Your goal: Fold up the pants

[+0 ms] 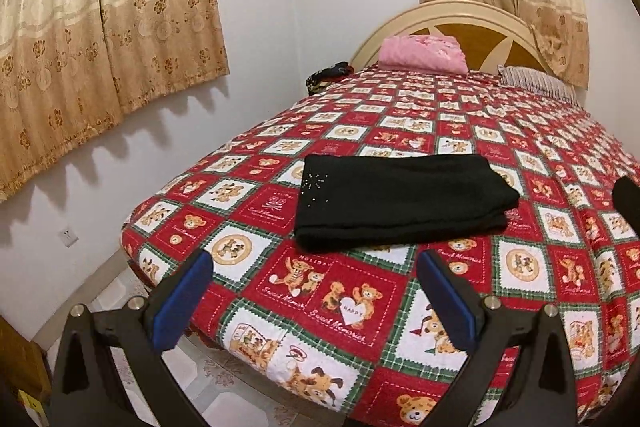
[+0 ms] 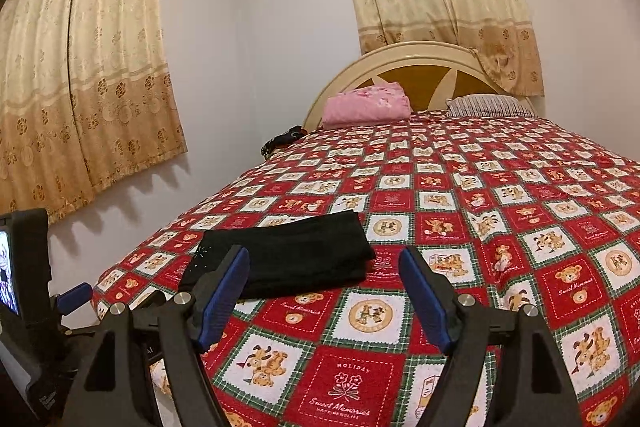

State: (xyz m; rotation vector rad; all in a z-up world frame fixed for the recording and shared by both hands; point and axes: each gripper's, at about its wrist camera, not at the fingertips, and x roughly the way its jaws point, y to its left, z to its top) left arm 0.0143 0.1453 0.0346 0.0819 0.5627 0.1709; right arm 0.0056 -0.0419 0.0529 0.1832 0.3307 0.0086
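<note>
Folded pants (image 1: 404, 201) beyond open left tool (image 1: 316, 263)

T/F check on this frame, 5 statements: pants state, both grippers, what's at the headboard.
1. The black pants lie folded in a compact stack on the bedspread. True.
2. The left gripper is shut on the pants. False: it is open, short of the pants and holding nothing.
3. The right gripper is open and empty. True.
4. A folded pink cloth sits at the headboard end. True.
5. The pants hang over the foot edge of the bed. False: they rest fully on the bedspread, back from the edge.
</note>
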